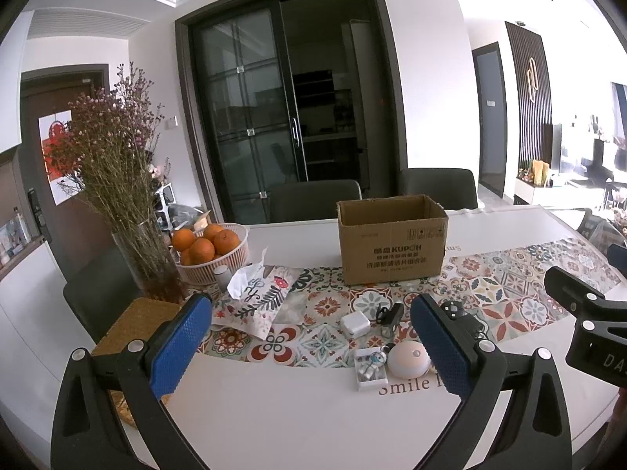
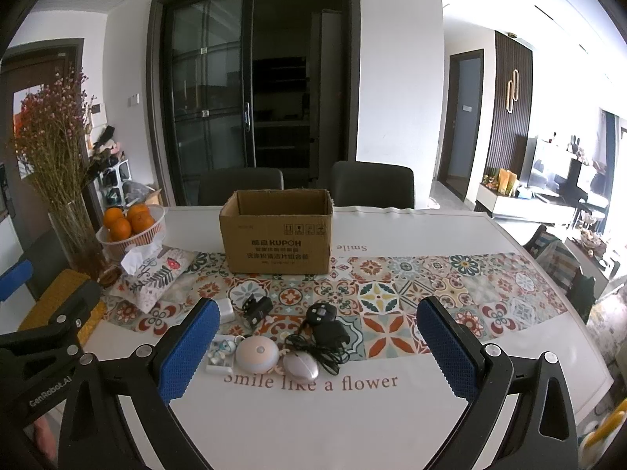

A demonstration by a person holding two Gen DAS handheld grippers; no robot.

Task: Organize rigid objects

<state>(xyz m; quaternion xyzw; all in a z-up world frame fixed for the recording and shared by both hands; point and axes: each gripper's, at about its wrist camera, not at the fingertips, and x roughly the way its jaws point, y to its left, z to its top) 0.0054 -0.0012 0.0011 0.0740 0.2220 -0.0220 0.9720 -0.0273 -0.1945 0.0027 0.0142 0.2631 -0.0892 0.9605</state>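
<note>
Both the left gripper [image 1: 309, 346] and the right gripper [image 2: 317, 346] are hovering with jaws wide apart and holding nothing, while the small gadgets [image 2: 274, 337] are lying on the tabletop [image 2: 313, 423] beyond the jaws, near the open cardboard box [image 2: 276, 231].

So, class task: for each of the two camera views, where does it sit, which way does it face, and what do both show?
Left wrist: sits behind the open left tool, facing across the table to the cardboard box; the right tool shows at the right edge.
Right wrist: sits behind the open right tool, facing the same box; the left tool shows lower left.
Shared: box, orange basket.
</note>
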